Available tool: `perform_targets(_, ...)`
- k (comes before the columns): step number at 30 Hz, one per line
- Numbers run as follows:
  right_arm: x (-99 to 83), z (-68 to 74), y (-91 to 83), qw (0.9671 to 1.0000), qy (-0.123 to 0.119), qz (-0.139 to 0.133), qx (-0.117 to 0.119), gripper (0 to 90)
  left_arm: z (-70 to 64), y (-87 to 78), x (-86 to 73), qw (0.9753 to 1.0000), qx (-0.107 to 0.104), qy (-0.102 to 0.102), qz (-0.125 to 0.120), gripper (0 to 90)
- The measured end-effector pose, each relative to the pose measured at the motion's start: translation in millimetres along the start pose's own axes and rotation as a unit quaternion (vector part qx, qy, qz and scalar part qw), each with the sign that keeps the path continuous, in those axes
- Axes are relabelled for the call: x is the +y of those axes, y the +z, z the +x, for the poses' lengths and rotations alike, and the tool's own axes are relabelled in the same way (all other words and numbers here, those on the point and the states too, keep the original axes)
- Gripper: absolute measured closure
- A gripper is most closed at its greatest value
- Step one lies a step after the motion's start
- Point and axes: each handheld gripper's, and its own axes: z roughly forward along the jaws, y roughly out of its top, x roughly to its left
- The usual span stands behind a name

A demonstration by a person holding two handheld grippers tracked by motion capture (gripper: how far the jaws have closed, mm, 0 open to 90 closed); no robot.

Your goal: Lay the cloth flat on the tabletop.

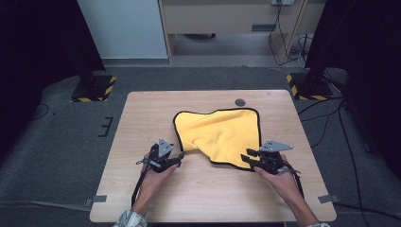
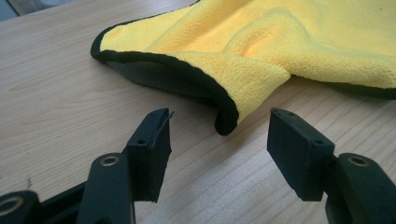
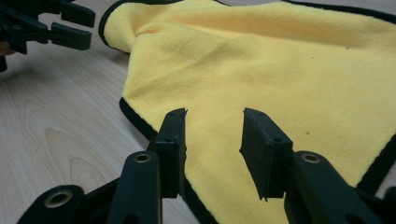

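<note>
From the high view, a yellow cloth (image 1: 222,135) with a black hem is lying rumpled on the middle of the table (image 1: 142,118). The left gripper (image 1: 178,158) is sitting just beside the cloth's near left corner, and the right gripper (image 1: 247,157) is reaching onto its near right edge.

In the left gripper view, the left gripper (image 2: 218,135) is standing wide open and gripping nothing; a folded-over corner of the cloth (image 2: 243,79) is lying just ahead, between the jaws' lines, apart from them.

In the right gripper view, the right gripper (image 3: 213,126) is hanging partly open over the cloth (image 3: 280,70), jaws empty, above the hem. The left gripper (image 3: 74,25) is showing at the top left, beside the far corner.
</note>
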Motion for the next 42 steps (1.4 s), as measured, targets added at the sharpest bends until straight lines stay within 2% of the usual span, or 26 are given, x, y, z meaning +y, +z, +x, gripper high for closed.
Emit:
perform_targets(4,-9.8,6.6,4.8,0.9999,-0.003,0.009,0.005,59.6,-0.9,5.9,-1.3,1.0,0.0,-0.005,0.001,40.0)
perform_targets(8,-17.7,11.6,11.1,0.9998,-0.006,0.019,0.008,59.5,-2.7,10.6,-0.7,0.9999,0.001,0.011,0.004,41.5)
perform_targets(11,-20.2,16.1,14.8,0.9995,-0.014,0.027,0.011,57.6,-2.4,13.5,-2.0,0.9999,0.001,0.008,0.009,42.1)
perform_targets(16,-20.9,24.0,23.1,0.9988,-0.032,0.038,0.007,51.8,-3.8,18.1,-1.4,0.9999,0.0,0.005,0.014,43.9)
perform_targets(29,-19.5,27.5,44.8,0.9973,-0.034,0.065,0.001,44.5,-11.4,27.2,6.9,0.9994,-0.007,0.02,0.029,58.0)
perform_targets(32,-16.9,28.2,48.7,0.9971,-0.035,0.068,0.0,45.8,-11.9,28.8,8.1,0.9993,-0.009,0.02,0.031,62.0)
perform_targets(42,-13.9,26.9,54.4,0.9962,-0.035,0.079,0.006,58.9,-10.5,26.7,10.1,0.9997,-0.006,0.015,0.021,79.1)
